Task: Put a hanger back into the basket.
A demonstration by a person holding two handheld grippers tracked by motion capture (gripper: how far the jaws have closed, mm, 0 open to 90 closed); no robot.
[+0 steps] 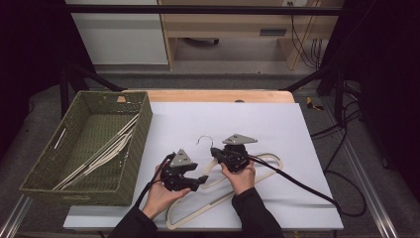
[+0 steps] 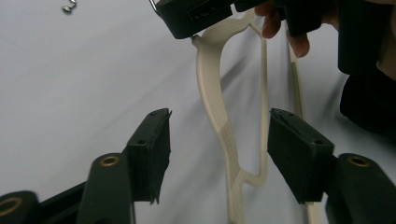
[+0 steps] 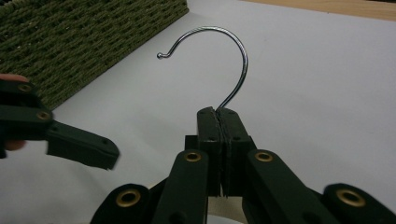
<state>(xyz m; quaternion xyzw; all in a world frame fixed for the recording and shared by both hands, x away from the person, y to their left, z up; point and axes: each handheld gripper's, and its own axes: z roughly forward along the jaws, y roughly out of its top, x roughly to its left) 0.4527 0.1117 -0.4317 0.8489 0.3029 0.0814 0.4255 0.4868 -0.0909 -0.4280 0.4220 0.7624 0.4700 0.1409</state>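
White table (image 1: 277, 129); right hand-held gripper (image 3: 218, 114) hides hanger (image 1: 218, 198) neck.

The hanger (image 2: 219, 116) is showing as cream plastic – matt, with a fine grainy texture along its flat arm. Its hook (image 3: 219, 51) is gleaming as polished, chrome-like metal wire. The basket (image 1: 94, 144) is looking like coarse olive-green weave, rough to the eye. The table sheet (image 1: 277, 129) is lying smooth and matt, pale grey, with a light wood edge (image 1: 218, 95) showing behind it. Both grippers – left (image 1: 200, 181) and right (image 1: 215, 151) – are looking like matt black plastic, with brass-coloured rivets (image 3: 264, 157) shining on the right gripper's links.
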